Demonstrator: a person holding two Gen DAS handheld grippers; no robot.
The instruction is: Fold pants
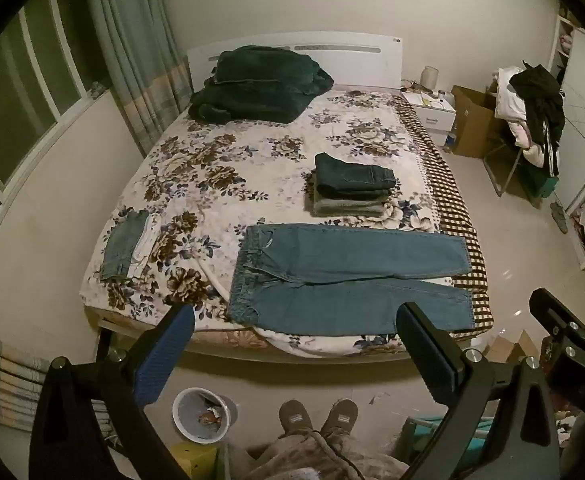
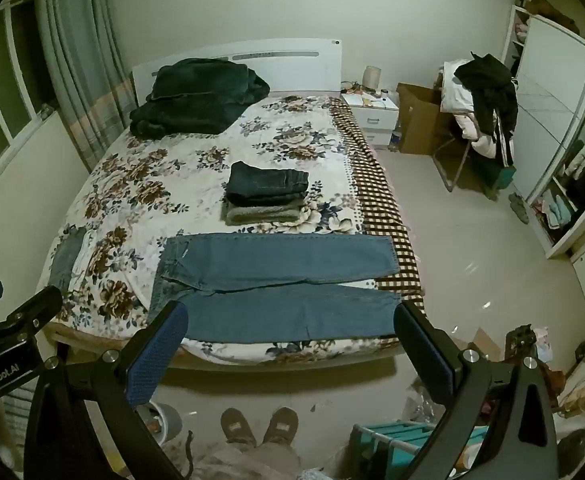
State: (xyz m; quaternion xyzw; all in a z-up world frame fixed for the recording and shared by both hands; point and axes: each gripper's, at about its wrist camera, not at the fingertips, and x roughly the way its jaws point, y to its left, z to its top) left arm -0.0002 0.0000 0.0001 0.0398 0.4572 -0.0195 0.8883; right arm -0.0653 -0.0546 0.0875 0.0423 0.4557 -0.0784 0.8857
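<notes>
Blue jeans [image 1: 344,276] lie spread flat across the foot of the bed, waist to the left, both legs running right; they also show in the right wrist view [image 2: 280,280]. My left gripper [image 1: 292,320] is open and empty, held back from the bed's foot edge above the floor. My right gripper [image 2: 290,320] is open and empty, likewise short of the bed. A stack of folded dark pants [image 1: 352,188] sits mid-bed behind the jeans, also in the right wrist view [image 2: 266,192].
The bed [image 1: 212,168] has a floral cover. A small folded pile [image 1: 126,246] lies at its left edge and a dark green blanket [image 1: 256,84] at the head. A bin [image 1: 202,414] and my feet [image 1: 318,416] are on the floor. A clothes-laden chair [image 2: 480,112] stands right.
</notes>
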